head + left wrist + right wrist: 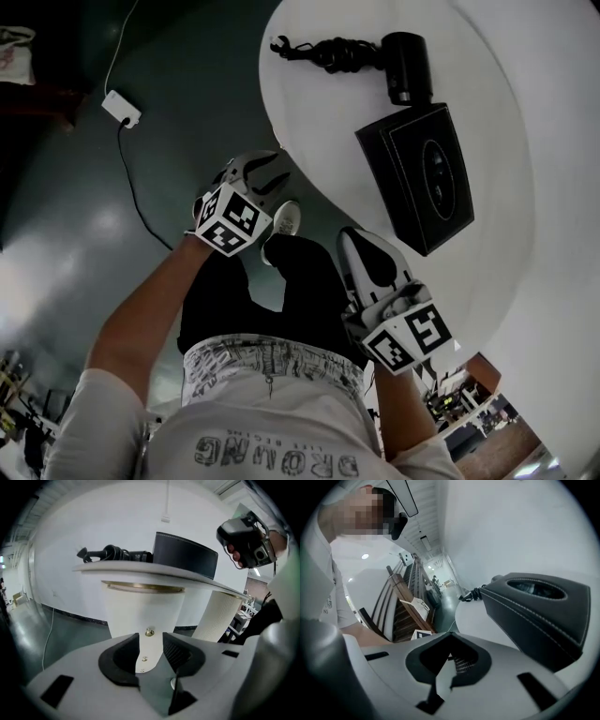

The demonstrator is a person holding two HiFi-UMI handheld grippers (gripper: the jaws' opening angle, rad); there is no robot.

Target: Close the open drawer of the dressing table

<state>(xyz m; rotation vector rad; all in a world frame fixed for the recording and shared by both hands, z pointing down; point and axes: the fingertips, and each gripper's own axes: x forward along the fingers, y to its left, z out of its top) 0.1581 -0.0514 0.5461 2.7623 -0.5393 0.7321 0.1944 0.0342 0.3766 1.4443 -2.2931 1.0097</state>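
Knob (149, 632), left gripper view only

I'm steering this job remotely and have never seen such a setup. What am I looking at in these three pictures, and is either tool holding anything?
There is no robot: a person holds a hand-held gripper in each hand. The head view looks down from the person's head at the left hand-held gripper and the right hand-held gripper, before a white table. On it lie a hair dryer and a black box. The other two pictures come from cameras riding on each gripper, looking along its jaws. The left gripper view faces the table's front; a small knob shows beyond its jaws, which stand apart. The right gripper view looks past the box; its jaws are slightly apart. Neither holds anything.
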